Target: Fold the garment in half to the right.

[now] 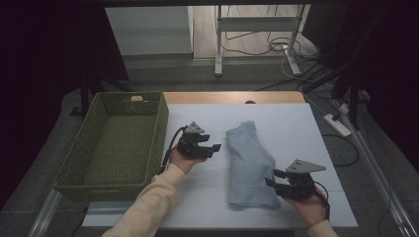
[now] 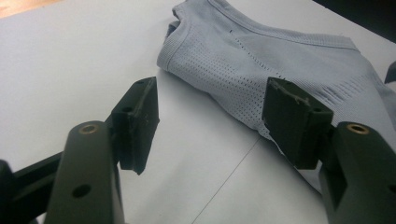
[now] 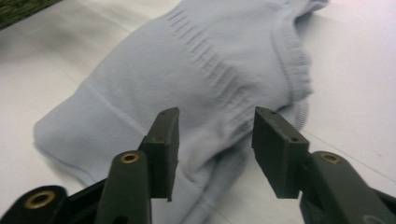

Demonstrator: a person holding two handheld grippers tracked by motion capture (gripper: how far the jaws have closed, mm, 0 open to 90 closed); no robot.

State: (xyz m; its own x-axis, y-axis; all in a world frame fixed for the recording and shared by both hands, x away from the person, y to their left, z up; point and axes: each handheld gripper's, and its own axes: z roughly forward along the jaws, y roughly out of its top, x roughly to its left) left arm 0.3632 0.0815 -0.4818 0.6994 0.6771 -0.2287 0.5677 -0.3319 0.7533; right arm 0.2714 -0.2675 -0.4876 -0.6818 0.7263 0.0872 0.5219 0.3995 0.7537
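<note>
White sheeting covered the table (image 1: 276, 123) where you worked, dark floor around it. Your folded pale blue knit garment (image 1: 249, 165) lay near the middle of the sheet, well apart from the green woven basket (image 1: 118, 143) at the left edge. Your left gripper (image 1: 213, 147) sat just left of the garment, jaws apart with nothing between them. Your right gripper (image 1: 272, 177) was at the garment's near right corner, jaws spread over the cloth, pads not pressing on it.
</note>
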